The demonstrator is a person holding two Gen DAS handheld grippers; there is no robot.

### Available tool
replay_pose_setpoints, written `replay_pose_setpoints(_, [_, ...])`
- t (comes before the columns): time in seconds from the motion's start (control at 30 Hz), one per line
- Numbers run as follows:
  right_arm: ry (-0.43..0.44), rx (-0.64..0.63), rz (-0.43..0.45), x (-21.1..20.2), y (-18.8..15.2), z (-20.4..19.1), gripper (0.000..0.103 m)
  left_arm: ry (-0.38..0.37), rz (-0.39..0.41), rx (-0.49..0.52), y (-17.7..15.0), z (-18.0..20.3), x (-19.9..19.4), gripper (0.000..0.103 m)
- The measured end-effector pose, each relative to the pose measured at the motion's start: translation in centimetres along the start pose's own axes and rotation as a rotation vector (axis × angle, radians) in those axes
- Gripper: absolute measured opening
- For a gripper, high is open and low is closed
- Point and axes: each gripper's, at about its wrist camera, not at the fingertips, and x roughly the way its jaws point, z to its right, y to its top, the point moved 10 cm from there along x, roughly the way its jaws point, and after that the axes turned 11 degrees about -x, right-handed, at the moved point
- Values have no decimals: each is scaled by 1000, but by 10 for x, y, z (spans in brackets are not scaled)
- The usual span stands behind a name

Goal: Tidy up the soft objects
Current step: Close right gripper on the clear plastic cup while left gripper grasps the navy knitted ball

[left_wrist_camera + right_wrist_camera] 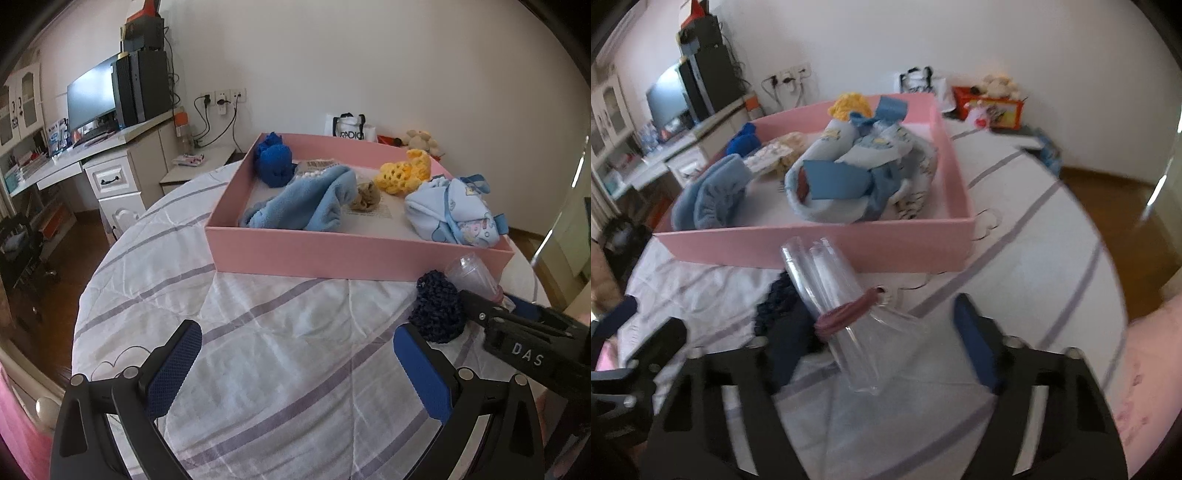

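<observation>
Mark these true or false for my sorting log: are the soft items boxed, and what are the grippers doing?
1. The yellow knit lies inside the pink box. True.
2. The dark knit is in the box. False: it lies on the bedspread, outside the front wall.
3. The left gripper is open and empty. True.
4. The right gripper is shut. False: it is open around a clear tube.
</observation>
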Motion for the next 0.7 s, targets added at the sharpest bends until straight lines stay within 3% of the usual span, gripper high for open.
replay_pose_setpoints(0.03, [25,7,-5,0,-1,-2,48,9,-1,6,1,1,1,103])
replay_pose_setpoints(0.1, [-7,-13,1,-2,-1,-1,47,7,-8,15,1,7,4,103])
replay_pose_setpoints(0.23, [-20,9,8,-14,-6,10,46,-50,-39,28,1,27,6,103])
replay_pose_setpoints(0.6, [-222,47,-45,-40,-21,82,48,-135,-134,104,-8,87,26,103])
replay_pose_setpoints(0.67, [-238,43,-65,-35,-24,91,61,-114,-152,122,-10,93,36,103])
replay_pose_setpoints(0.7, [-248,43,-73,-33,-24,93,73,-104,-163,129,-12,96,41,103])
